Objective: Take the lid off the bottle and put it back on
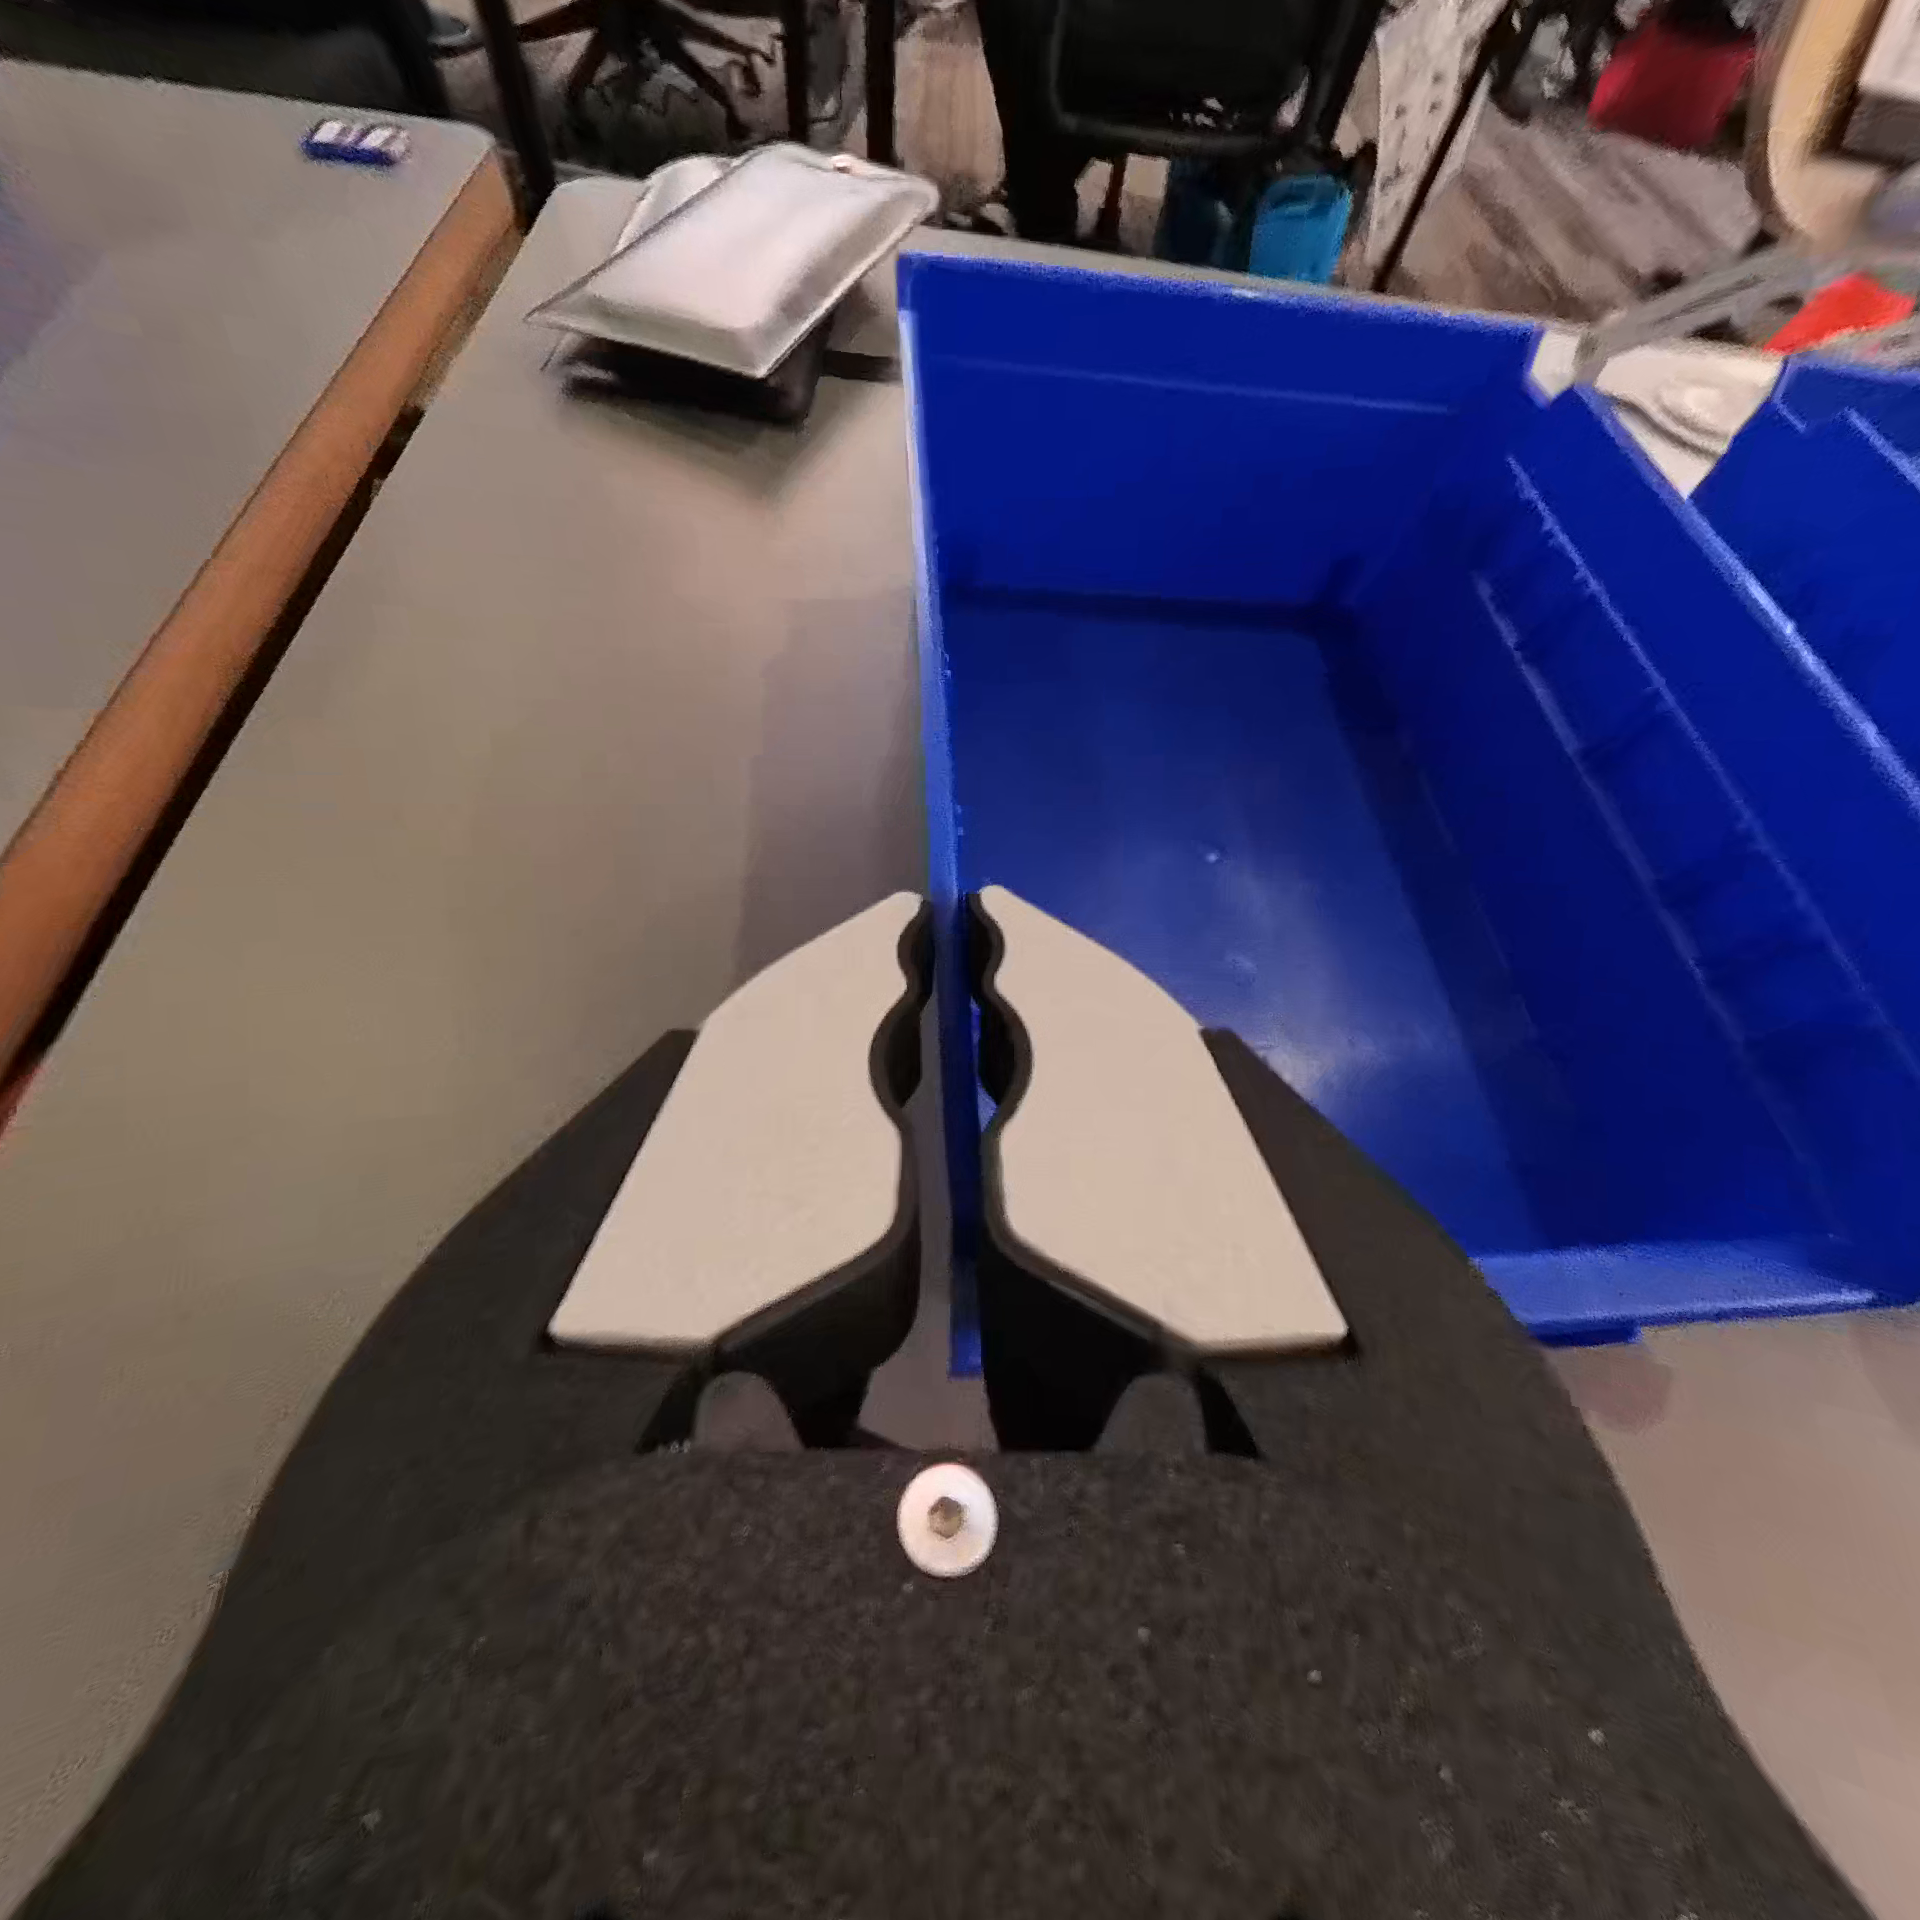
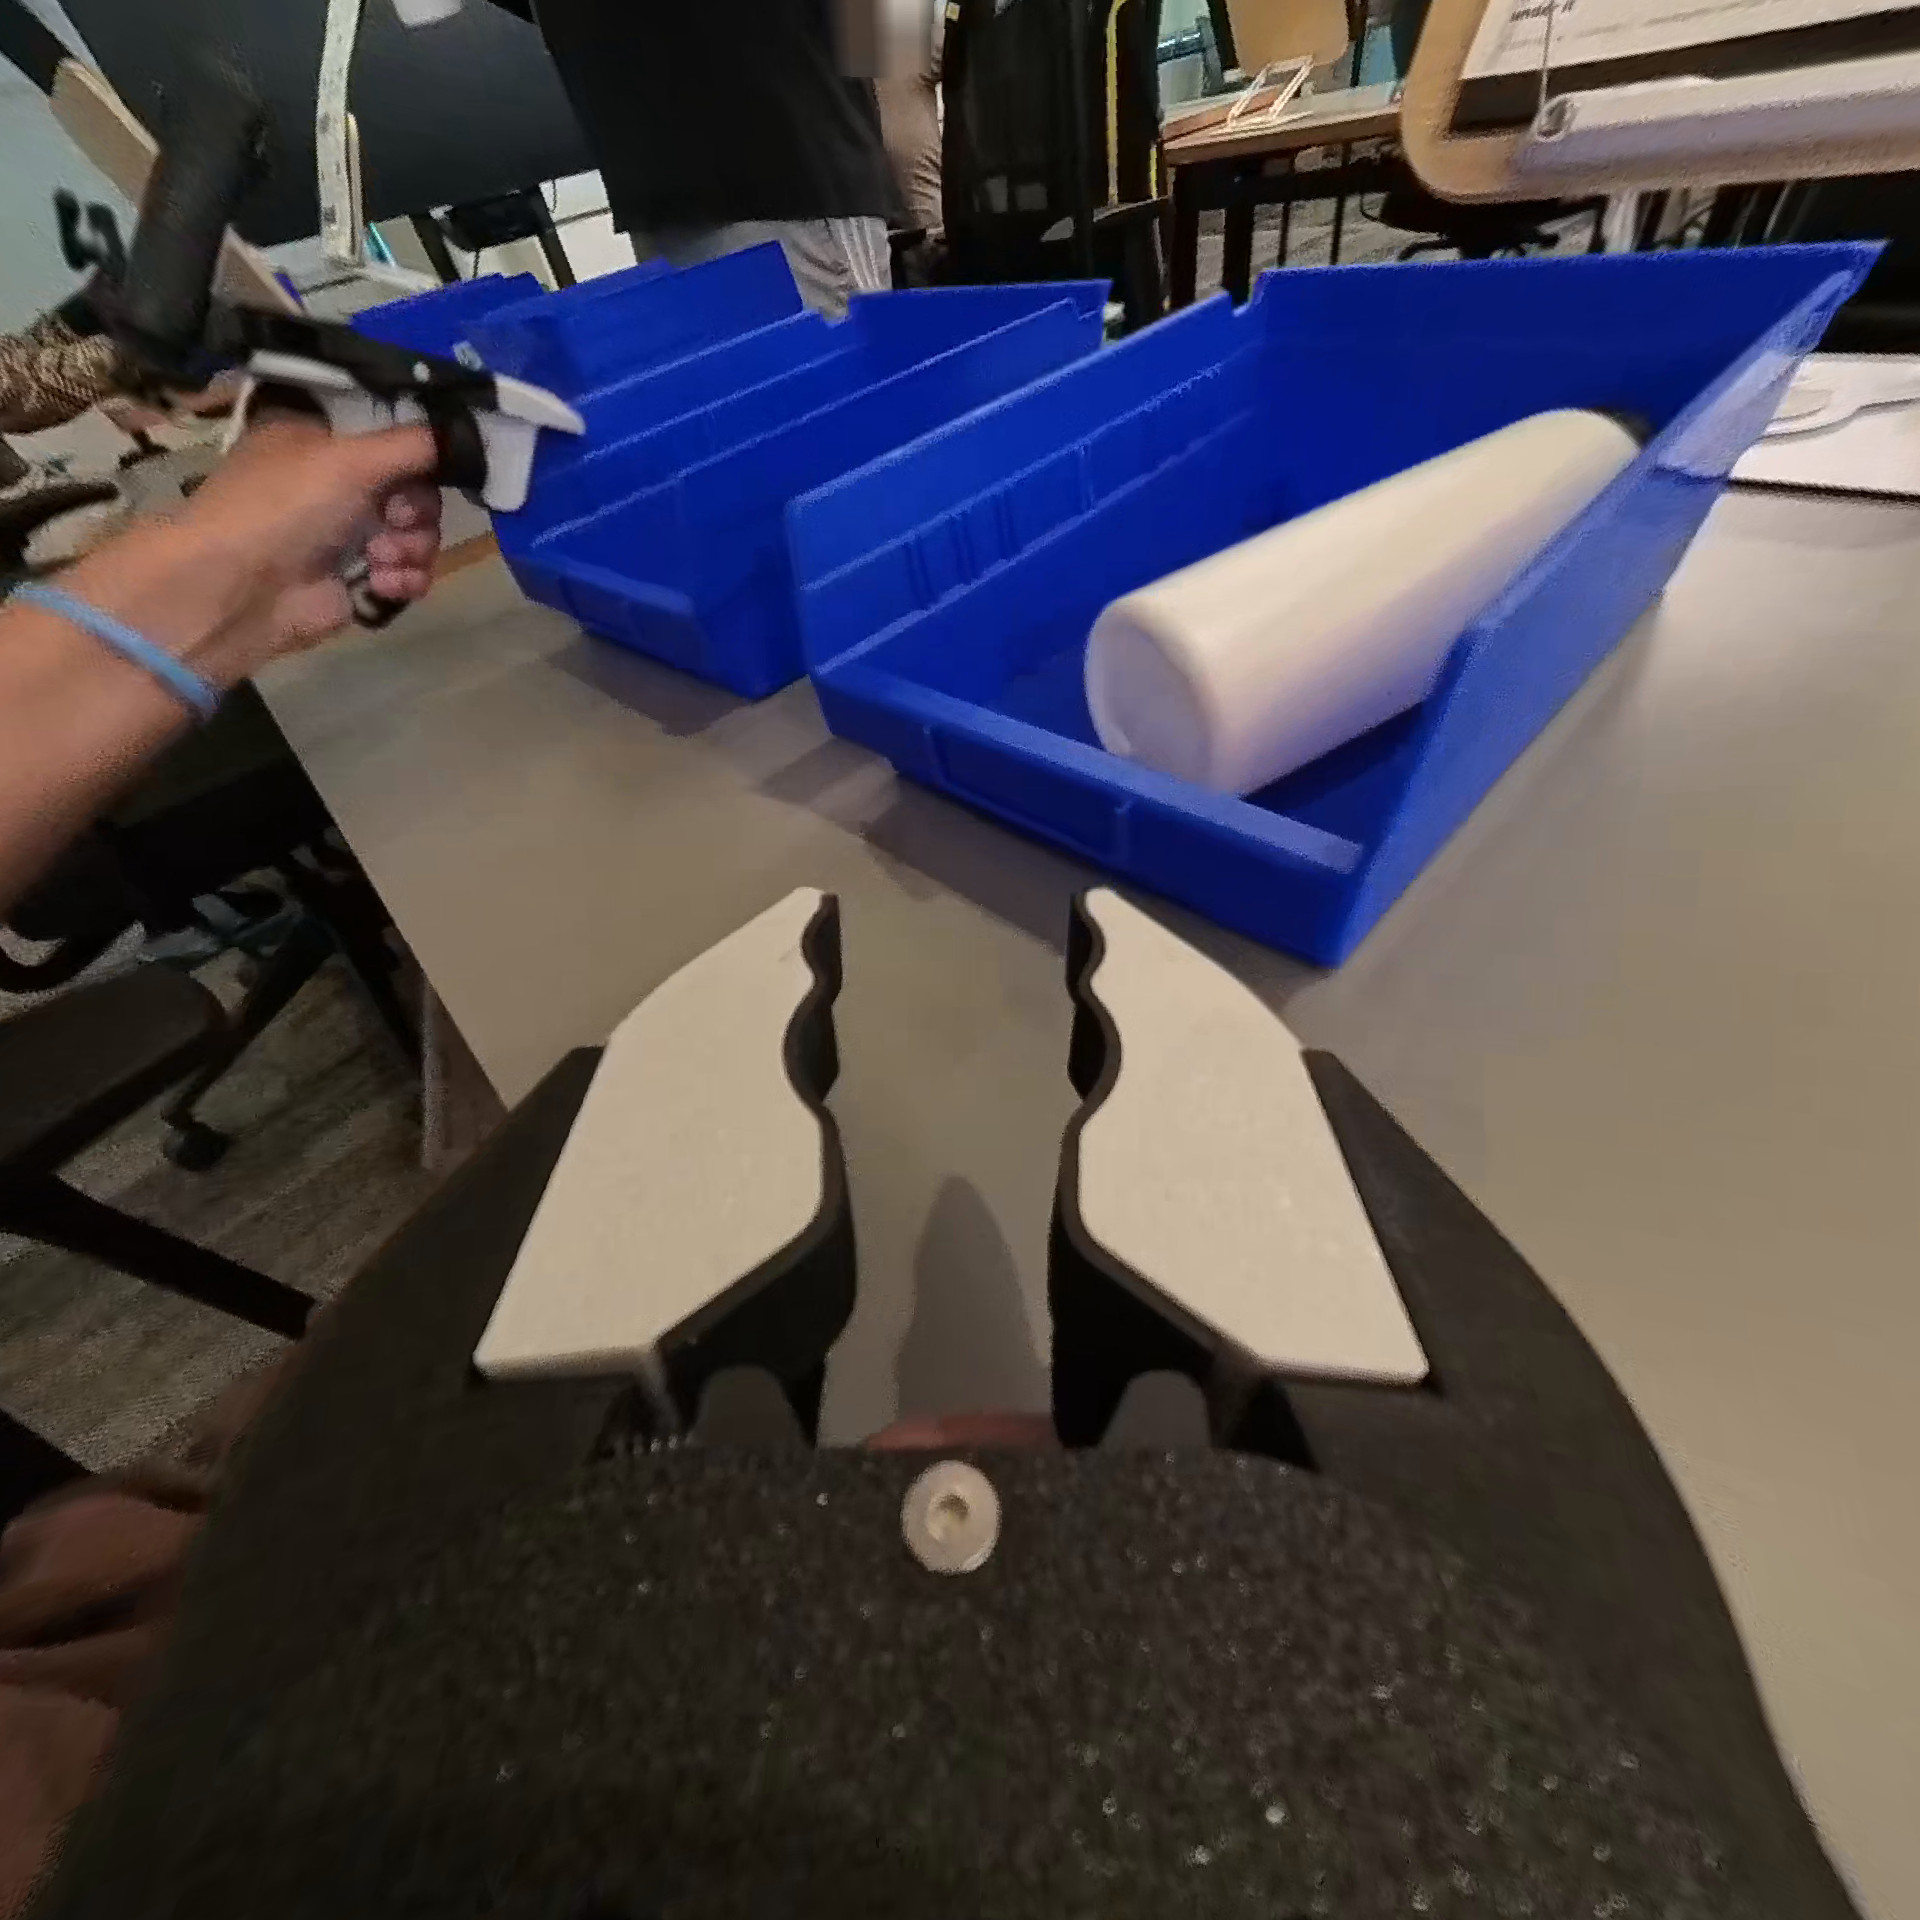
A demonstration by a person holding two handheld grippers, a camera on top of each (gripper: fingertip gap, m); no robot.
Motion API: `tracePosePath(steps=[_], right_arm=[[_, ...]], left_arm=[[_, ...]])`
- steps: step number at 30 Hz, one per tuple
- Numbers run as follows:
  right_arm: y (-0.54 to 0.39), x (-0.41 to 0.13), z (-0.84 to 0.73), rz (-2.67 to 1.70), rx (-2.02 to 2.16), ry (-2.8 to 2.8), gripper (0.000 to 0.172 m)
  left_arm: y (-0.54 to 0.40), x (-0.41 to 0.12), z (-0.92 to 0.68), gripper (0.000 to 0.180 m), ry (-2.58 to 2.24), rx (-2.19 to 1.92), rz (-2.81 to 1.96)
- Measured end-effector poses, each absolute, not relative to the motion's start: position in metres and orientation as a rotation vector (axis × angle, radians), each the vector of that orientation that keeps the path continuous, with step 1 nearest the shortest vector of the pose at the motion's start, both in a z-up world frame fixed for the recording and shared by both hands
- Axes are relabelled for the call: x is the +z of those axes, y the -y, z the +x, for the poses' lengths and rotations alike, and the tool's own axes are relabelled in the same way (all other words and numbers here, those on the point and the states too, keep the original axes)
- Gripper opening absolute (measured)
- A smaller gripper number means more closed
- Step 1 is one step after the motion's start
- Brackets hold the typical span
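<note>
gripping left wall of empty blue bin point(image 1: 1195, 499) with my left gripper point(image 1: 948, 914), pads pressed on both wall faces. my right gripper point(image 2: 951, 914) parted, nothing between fingers, hovering over grey table point(image 2: 623, 831). white bottle point(image 2: 1351, 613) lying on side in nearer blue bin point(image 2: 1091, 821), ahead of right gripper.

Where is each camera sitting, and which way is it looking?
Left wrist view: rides the left gripper, facing along its fingers, closed on the side wall of an empty blue bin.
Right wrist view: rides the right gripper, open over the grey table, facing a second blue bin holding a white bottle; the person's left hand shows.
Shared: the table, blue bins, left gripper.
</note>
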State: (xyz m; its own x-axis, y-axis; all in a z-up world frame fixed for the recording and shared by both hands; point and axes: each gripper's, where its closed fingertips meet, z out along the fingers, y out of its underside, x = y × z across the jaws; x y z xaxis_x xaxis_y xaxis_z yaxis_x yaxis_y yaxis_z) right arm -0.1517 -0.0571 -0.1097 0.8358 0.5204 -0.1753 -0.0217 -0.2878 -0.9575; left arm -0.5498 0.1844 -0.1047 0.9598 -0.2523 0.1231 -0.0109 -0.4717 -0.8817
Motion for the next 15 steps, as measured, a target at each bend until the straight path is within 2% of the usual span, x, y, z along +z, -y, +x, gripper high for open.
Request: tracePosePath(steps=[4,6,9,11,13,14,15], right_arm=[[0.044,-0.113,-0.182,-1.86,0.436,0.361,0.039],[0.034,-0.112,-0.215,-1.876,0.378,0.411,0.047],[0.024,-0.097,-0.284,-1.858,0.455,0.442,0.068],[0.018,-0.091,-0.326,-1.849,0.486,0.444,0.068],[0.01,-0.097,-0.349,-1.89,0.408,0.399,0.062],[0.003,-0.105,-0.349,-1.928,0.307,0.347,0.05],[-0.002,-0.115,-0.347,-1.968,0.209,0.305,0.031]], left_arm=[[-0.132,-0.104,-0.554,0.004,-0.012,-0.294,-2.022],[-0.103,-0.104,-0.56,0.004,0.063,-0.242,-2.024],[-0.059,-0.104,-0.556,0.004,0.102,-0.218,-2.019],[-0.033,-0.104,-0.552,0.004,0.128,-0.208,-2.023],[-0.011,-0.104,-0.547,0.005,0.13,-0.215,-2.034],[-0.002,-0.105,-0.546,0.005,0.129,-0.211,-2.038],[0.007,-0.105,-0.544,0.004,0.128,-0.21,-2.037]])
